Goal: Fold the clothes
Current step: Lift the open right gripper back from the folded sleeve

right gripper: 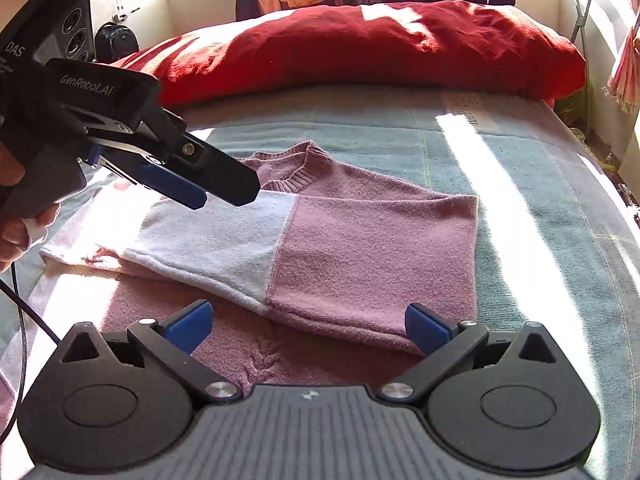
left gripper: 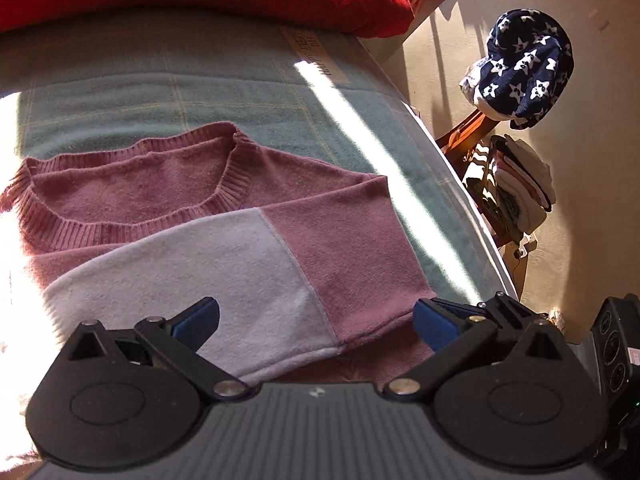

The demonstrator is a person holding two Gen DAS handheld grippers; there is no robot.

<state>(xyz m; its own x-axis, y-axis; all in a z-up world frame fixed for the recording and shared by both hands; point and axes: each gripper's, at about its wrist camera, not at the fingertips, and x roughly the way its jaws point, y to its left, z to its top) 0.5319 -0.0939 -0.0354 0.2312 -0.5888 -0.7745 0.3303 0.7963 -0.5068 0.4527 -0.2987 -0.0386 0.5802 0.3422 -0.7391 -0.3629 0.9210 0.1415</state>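
Sweater: we see a dusty-pink knitted sweater (right gripper: 372, 240) with a ribbed round collar lying flat on the bed, near the middle, its collar toward the far end.
Sleeve: a pink sleeve with a pale lilac-white lower section (right gripper: 208, 240) lies folded across the sweater's chest, running from right to left.
Left gripper: our black two-finger left gripper with blue pads (left gripper: 316, 320) hovers over the folded sleeve, fingers spread wide, gripping nothing; in the right wrist view it hangs above the sweater's left side (right gripper: 218, 196).
Right gripper: our black right gripper with blue pads (right gripper: 308, 326) is wide apart too and empty, just above the sweater's near hem.
Bed: a pale green checked blanket (right gripper: 520, 184) covers it, crossed by strips of sunlight.
Far end: a long red plush pillow (right gripper: 380, 48) lies across the bed.
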